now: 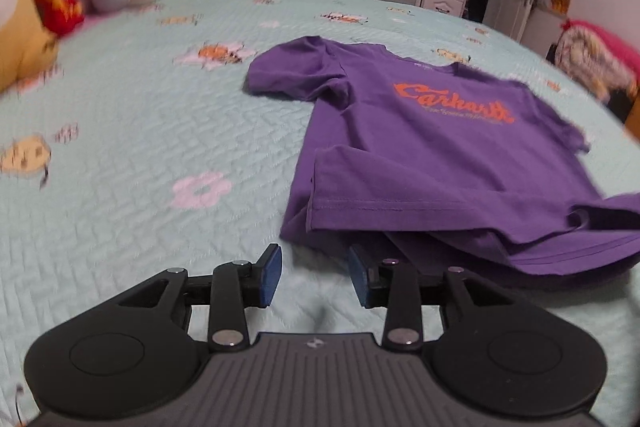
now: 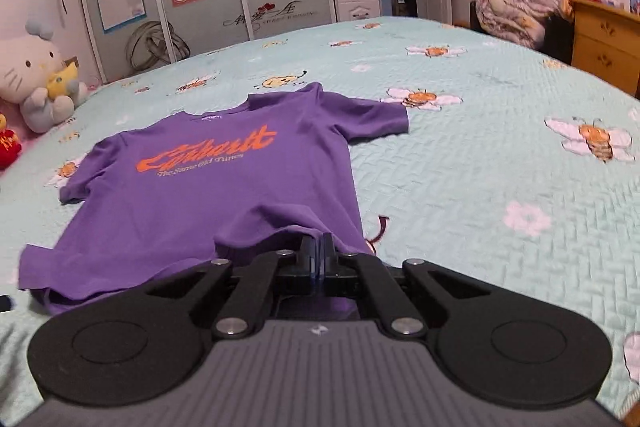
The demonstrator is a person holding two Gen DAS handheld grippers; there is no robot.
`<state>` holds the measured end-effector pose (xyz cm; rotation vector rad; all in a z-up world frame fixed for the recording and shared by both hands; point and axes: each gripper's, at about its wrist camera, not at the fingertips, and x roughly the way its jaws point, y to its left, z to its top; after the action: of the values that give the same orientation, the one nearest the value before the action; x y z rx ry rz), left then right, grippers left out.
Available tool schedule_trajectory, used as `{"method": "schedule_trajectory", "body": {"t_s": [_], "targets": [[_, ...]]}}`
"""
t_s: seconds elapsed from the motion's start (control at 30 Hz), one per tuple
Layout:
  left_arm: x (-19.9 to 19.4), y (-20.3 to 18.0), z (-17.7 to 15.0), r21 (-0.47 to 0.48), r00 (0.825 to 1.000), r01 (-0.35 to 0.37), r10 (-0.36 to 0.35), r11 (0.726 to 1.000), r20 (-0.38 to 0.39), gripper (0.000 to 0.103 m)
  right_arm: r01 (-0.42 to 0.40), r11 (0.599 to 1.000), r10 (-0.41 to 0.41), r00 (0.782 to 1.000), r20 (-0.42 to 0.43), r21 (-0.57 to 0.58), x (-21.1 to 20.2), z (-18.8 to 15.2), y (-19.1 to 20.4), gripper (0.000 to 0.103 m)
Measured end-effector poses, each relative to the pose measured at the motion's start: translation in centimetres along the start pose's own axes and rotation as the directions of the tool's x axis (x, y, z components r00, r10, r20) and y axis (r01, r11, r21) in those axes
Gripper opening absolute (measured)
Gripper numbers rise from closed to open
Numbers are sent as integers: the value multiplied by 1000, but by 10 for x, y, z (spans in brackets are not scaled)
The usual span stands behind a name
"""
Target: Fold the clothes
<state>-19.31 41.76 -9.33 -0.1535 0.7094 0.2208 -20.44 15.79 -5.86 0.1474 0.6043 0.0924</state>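
- Purple T-shirt (image 2: pixel 208 187) lies print-side up on the bed (image 2: pixel 460 187), collar toward 12 o'clock, hem toward 6 o'clock, both sleeves spread out to 9 and 3 o'clock. Laid flat like this, its edges are within reach from the near side.
- Right tongs (image 2: pixel 319 259): jaws together, clamped on the hem near its 3 o'clock corner. The cloth rises in a small ridge just beyond the jaws, so the hem appears lifted slightly off the bed. Judgement: a grip at the corner gives control of that whole side of the shirt.
- Left tongs (image 1: pixel 314 275): jaws apart, nothing between them, sitting low over the bed just short of the hem's 9 o'clock corner. The right-hand pad is touching or nearly under the overhanging cloth; cannot tell which.
- Hem in the left wrist view is rumpled and doubled over itself toward 3 o'clock, consistent with the pull from the other tongs.
- Stage, judged only: one hem corner held and the other approached fits taking up the hem for a fold toward the collar; it equally fits smoothing the shirt flat. Pictures do not settle which.
- Plush toys (image 2: pixel 36 75) at 10 o'clock sit well apart from the shirt.
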Motion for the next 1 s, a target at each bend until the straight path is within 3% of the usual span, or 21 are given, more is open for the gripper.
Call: {"method": "schedule_trajectory", "body": {"t_s": [0.47, 0.8, 1.0], "targets": [[31, -9, 9, 64, 998, -46, 43, 997, 52, 40, -3, 1000, 4, 995, -95, 10, 5, -31, 5, 0], [25, -15, 32, 56, 992, 21, -28, 998, 120, 40, 0, 1000, 1, 994, -107, 17, 9, -27, 4, 2], [33, -9, 48, -12, 993, 46, -44, 999, 108, 40, -2, 1000, 3, 994, -108, 10, 8, -26, 6, 3]]}}
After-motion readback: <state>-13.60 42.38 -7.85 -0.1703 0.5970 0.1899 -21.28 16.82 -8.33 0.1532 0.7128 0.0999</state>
